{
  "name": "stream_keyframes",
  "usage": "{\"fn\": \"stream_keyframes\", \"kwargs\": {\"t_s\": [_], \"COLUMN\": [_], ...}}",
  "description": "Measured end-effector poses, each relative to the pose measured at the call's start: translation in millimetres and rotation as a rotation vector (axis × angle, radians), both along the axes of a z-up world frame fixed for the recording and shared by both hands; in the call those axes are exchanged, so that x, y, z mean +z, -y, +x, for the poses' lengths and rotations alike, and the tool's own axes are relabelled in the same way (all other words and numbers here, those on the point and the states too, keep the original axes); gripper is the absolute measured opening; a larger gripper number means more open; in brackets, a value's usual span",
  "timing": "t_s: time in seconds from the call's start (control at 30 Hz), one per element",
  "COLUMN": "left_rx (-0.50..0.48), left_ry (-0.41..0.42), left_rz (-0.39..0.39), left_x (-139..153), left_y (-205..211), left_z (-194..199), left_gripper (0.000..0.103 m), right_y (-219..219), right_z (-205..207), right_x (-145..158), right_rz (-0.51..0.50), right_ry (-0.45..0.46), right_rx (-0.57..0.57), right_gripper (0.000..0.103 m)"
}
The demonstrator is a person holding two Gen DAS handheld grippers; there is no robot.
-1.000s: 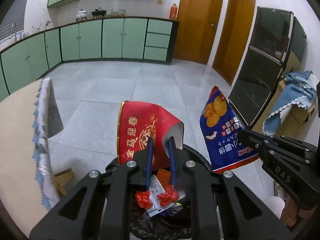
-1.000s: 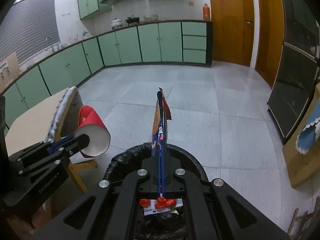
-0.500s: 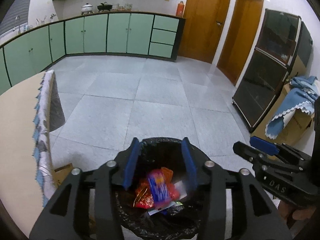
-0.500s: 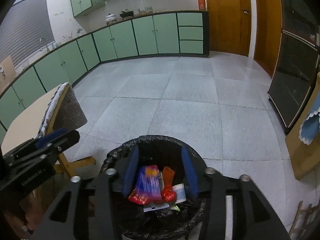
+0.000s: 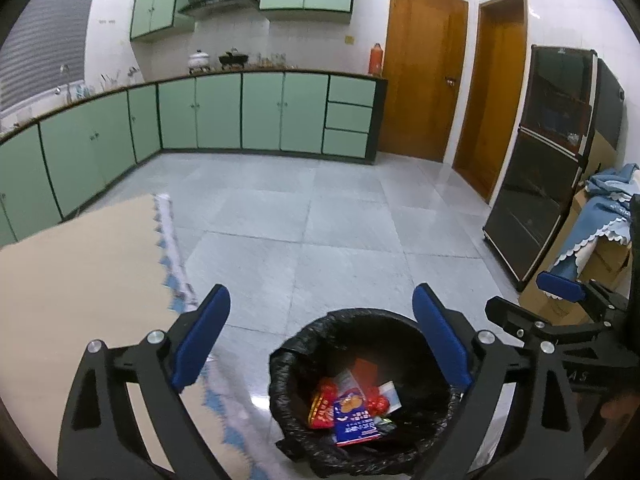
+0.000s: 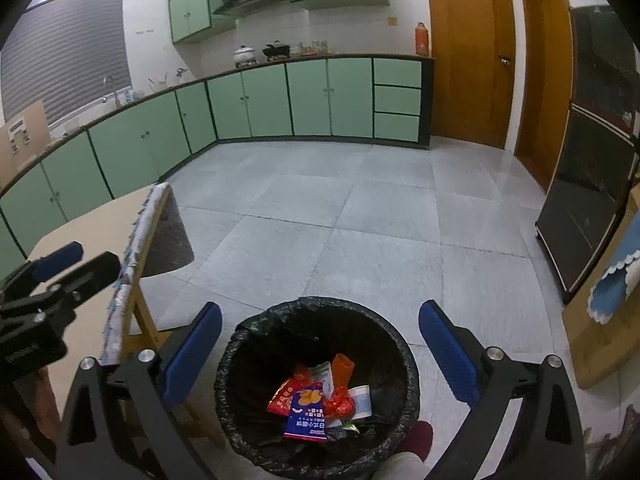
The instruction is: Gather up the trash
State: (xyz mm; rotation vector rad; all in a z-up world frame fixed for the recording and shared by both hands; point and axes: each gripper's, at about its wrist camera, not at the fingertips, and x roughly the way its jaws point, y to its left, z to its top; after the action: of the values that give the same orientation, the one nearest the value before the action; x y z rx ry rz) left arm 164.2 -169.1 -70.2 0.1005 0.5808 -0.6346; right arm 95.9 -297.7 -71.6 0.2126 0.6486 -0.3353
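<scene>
A round bin lined with a black bag point(image 5: 280, 360) stands on the floor below both grippers; it also shows in the right wrist view point(image 6: 232, 344). Inside lie a blue snack bag point(image 5: 354, 420) point(image 6: 306, 414), a red paper cup point(image 5: 322, 412) point(image 6: 282, 400) and other wrappers. My left gripper point(image 5: 320, 336) is wide open and empty above the bin's left side, over the table edge. My right gripper point(image 6: 320, 344) is wide open and empty directly above the bin. Each gripper shows in the other's view, the right one point(image 5: 560, 288) and the left one point(image 6: 60, 260).
A beige table point(image 5: 80, 264) with a fringed cloth edge stands left of the bin. Grey tiled floor point(image 6: 360, 220) stretches to green cabinets. A dark glass cabinet point(image 5: 548, 184) and a cardboard box under blue cloth point(image 5: 600, 240) stand at the right.
Both grippers opened wide. The red cup and the blue snack bag left the fingers and dropped into the bin. Both grippers then rose and tilted up.
</scene>
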Motion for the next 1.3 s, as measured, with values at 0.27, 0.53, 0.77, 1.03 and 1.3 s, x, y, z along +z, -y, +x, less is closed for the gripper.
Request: {"fn": "stream_keyframes", "kwargs": {"t_s": [0.27, 0.53, 0.77, 1.03, 1.3], "left_rx": [0.027, 0.054, 0.065, 0.076, 0.095], "left_ry": [0.050, 0.068, 0.100, 0.128, 0.140], "left_rz": [0.005, -0.005, -0.013, -0.006, -0.010], "left_x": [24, 39, 52, 63, 65], "left_y": [-27, -47, -58, -68, -72], "left_z": [-24, -39, -54, -65, -74], "left_gripper": [0.093, 0.093, 0.093, 0.093, 0.093], "right_y": [-22, -38, -49, -60, -66], "right_z": [-12, -24, -36, -44, -48], "right_x": [27, 48, 65, 76, 77], "right_rz": [-0.005, -0.019, -0.017, -0.021, -0.022], "right_ry": [0.036, 0.048, 0.072, 0.095, 0.103], "right_rx": [0.048, 0.085, 0.119, 0.144, 0.155], "right_gripper": [0.097, 0.097, 0.097, 0.097, 0.097]}}
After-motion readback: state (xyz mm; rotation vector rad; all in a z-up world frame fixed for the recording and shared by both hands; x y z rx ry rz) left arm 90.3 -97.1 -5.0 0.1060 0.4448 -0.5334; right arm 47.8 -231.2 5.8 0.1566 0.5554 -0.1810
